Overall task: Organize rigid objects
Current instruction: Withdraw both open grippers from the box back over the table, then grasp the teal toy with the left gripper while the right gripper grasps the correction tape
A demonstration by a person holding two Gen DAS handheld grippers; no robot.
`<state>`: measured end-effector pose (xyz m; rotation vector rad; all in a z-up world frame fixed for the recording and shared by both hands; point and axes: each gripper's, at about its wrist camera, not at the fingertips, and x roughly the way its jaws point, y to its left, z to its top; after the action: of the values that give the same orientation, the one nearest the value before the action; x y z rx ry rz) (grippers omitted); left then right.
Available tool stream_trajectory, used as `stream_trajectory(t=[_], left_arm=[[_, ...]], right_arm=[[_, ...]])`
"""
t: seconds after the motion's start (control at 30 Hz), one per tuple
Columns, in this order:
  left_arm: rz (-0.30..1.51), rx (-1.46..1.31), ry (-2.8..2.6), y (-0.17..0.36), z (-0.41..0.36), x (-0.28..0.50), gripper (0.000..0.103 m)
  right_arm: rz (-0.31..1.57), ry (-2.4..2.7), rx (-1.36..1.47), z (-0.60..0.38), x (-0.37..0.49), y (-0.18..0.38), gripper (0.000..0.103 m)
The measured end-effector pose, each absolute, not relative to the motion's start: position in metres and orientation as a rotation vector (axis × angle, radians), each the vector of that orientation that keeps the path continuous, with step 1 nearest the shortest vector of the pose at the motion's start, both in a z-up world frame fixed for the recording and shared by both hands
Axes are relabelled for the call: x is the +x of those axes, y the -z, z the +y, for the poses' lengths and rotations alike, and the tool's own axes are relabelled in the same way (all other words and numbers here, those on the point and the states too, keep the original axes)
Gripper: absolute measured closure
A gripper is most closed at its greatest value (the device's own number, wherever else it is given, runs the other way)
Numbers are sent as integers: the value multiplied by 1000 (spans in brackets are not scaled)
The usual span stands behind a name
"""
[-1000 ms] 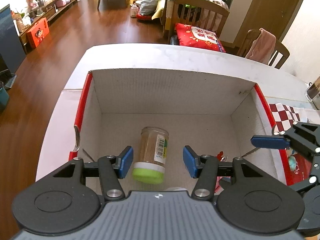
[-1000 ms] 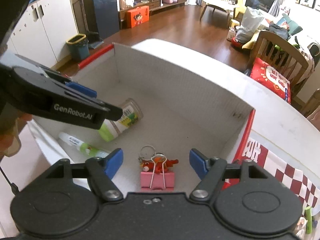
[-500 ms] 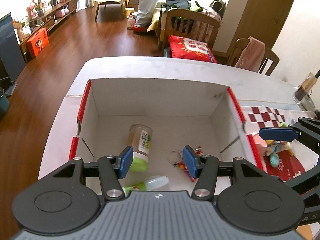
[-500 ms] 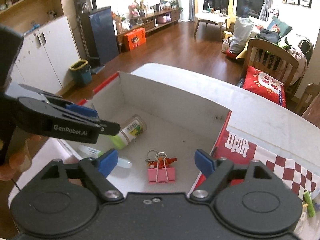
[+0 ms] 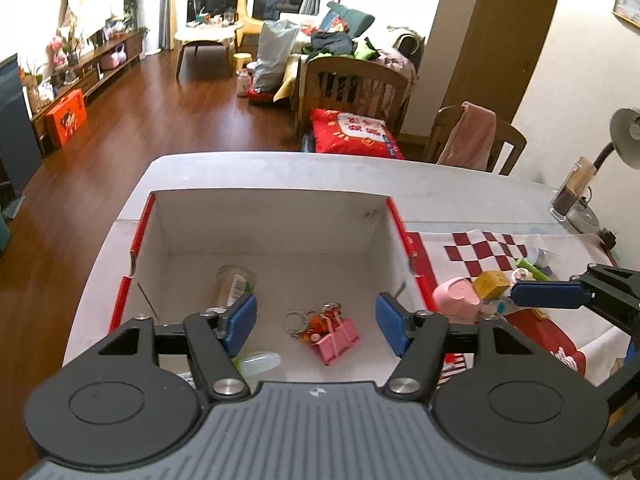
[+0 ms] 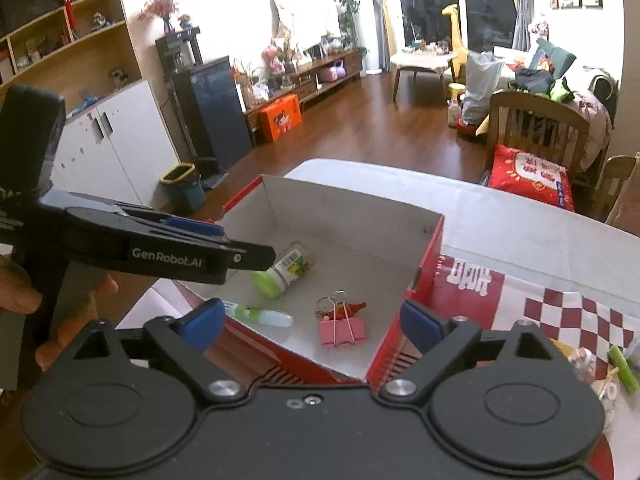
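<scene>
A red-sided cardboard box [image 5: 272,216] [image 6: 430,256] stands open on the white table. Inside lie a clear jar with a green lid [image 6: 286,270] [image 5: 234,282], a green-and-white tube [image 6: 258,315] [image 5: 260,361], and a pink binder clip with a key ring and orange charm [image 5: 334,340] [image 6: 342,330]. My left gripper [image 5: 316,322] is open and empty, held above the box's near edge. My right gripper [image 6: 312,322] is open and empty, above the box's near right corner. Loose items, a pink cup [image 5: 458,300] and a yellow block [image 5: 492,284], lie on the checked cloth.
A red-and-white checked cloth [image 5: 492,248] [image 6: 560,312] covers the table right of the box, with small green items [image 6: 622,368]. A glass and a lamp [image 5: 572,192] stand at the far right. Chairs [image 5: 352,92] stand behind the table.
Both grippers have risen and pulled back from the box, still open. The box looks smaller, and the tube and the objects on the cloth have come into view.
</scene>
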<state>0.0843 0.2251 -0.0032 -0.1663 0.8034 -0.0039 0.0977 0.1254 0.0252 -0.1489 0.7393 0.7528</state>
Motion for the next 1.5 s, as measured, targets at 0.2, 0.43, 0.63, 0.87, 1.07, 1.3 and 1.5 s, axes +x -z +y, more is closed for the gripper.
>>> stream_trajectory(t=[0.2, 0.43, 0.63, 0.87, 1.07, 1.3, 1.5], left_arm=[[780, -161, 25, 6, 195, 77, 31], [740, -158, 65, 10, 152, 65, 24], [726, -139, 92, 15, 110, 62, 23], [755, -148, 118, 34, 67, 69, 23], [774, -121, 141, 51, 32, 84, 23], [799, -93, 146, 74, 4, 102, 23], [812, -64, 157, 98, -17, 118, 23]], right_arm=[[700, -749, -103, 91, 87, -29, 1], [685, -712, -88, 42, 75, -26, 0], [689, -652, -83, -1, 73, -16, 0], [707, -550, -58, -53, 83, 0, 0], [723, -468, -48, -89, 97, 14, 0], [764, -386, -27, -116, 124, 40, 1], [790, -346, -56, -120, 145, 60, 2]])
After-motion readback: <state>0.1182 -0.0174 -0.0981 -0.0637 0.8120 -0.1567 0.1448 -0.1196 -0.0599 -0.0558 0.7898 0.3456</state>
